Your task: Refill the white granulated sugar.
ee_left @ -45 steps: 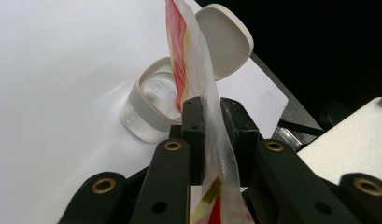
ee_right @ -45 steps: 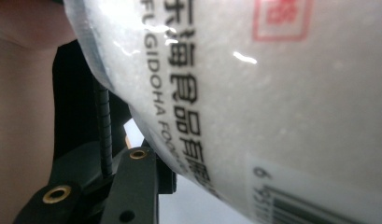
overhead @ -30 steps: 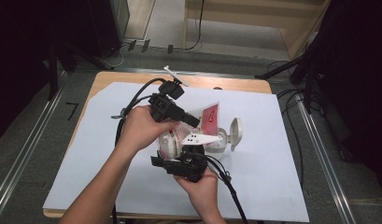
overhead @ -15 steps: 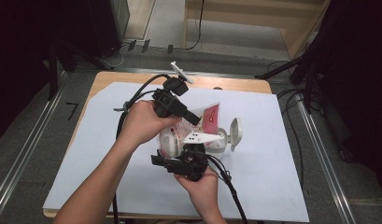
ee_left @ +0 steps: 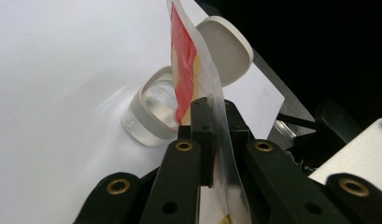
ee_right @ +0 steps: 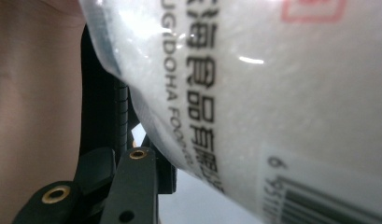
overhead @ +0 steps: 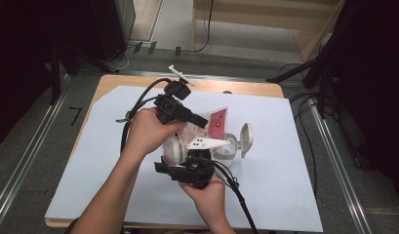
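A plastic pouch (overhead: 217,123) of white granules with a red label hangs over the white sheet, held at both ends. My left gripper (overhead: 205,122) comes in from the left; its jaws have just been closing and are shut on the pouch's sealed top edge (ee_left: 220,100). From below, my right gripper (overhead: 183,152) is shut on the pouch's full lower part (ee_right: 254,93), with one black finger (ee_right: 115,112) pressed against the film. Just right of the pouch stands a clear jar (overhead: 231,148), (ee_left: 153,112) with its white flip lid (overhead: 246,138), (ee_left: 226,46) swung open.
A white sheet (overhead: 285,161) covers most of the wooden table (overhead: 246,89). Black cables (overhead: 238,200) trail from both grippers across it. Metal rails (overhead: 333,156) run along the table's sides, and dark equipment stands beyond at right.
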`<state>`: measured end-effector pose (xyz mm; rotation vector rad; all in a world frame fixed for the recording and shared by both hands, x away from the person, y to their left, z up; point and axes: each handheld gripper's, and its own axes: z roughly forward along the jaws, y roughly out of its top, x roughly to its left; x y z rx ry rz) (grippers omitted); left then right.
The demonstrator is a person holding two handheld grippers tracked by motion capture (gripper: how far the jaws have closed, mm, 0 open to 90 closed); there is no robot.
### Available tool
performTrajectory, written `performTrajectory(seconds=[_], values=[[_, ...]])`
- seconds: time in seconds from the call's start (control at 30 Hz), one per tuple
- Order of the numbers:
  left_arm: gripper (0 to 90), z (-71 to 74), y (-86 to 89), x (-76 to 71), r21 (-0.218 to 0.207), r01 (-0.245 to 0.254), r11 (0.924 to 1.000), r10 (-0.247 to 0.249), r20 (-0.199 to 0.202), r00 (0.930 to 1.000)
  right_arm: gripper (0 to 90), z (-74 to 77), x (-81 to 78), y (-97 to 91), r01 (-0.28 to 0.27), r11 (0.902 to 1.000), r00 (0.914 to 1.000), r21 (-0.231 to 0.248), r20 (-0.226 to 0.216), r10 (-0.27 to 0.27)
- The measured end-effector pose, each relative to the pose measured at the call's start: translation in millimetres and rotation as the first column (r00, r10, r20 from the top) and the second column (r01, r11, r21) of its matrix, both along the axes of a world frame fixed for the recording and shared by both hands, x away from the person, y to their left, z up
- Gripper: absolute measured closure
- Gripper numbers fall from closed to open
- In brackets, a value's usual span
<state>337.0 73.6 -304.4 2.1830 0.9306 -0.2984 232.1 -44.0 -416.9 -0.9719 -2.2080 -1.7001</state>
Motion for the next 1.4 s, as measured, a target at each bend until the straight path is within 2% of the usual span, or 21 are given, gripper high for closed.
performTrajectory(seconds=[0.1,0.2,0.37,0.67,0.93,1.23,1.3,1.4], values=[[89.5,-1.4,-0.4,-0.7,0.005,-0.002,1.0000,0.002,0.006,1.0000,61.5,1.1,-1.5,2.9,-0.004,0.9996,0.9997,-0.028,0.024,0.005],[89.6,-1.9,-0.2,-0.4,0.006,-0.003,1.0000,0.003,0.003,1.0000,62.4,1.1,-2.0,3.7,0.001,0.9995,0.9997,-0.032,0.023,0.000],[89.3,-0.9,-1.9,-2.0,0.006,-0.006,1.0000,0.006,0.027,0.9996,63.2,0.4,-0.8,3.7,0.012,0.9997,0.9997,-0.019,0.020,-0.012],[88.7,0.2,-2.1,-4.1,0.002,-0.011,0.9999,0.010,0.040,0.9992,63.1,0.8,-0.6,3.6,0.013,0.9999,0.9997,-0.011,0.021,-0.012],[89.1,0.1,0.9,-6.6,-0.014,-0.028,0.9995,0.029,0.052,0.9982,62.2,1.5,-1.4,5.9,0.007,0.9997,0.9991,-0.024,0.042,-0.006],[89.4,1.0,0.7,-8.6,0.000,-0.027,0.9996,0.027,0.061,0.9978,61.7,0.5,-2.3,7.0,-0.001,0.9989,0.9976,-0.047,0.070,0.004],[89.4,1.2,-0.3,-9.8,-0.003,-0.026,0.9996,0.027,0.067,0.9974,62.3,1.0,-3.6,7.6,0.006,0.9982,0.9962,-0.060,0.087,-0.001],[89.2,1.6,-1.6,-10.7,-0.001,-0.026,0.9997,0.026,0.072,0.9970,63.3,1.0,-3.7,6.7,0.018,0.9980,0.9964,-0.061,0.084,-0.013]])
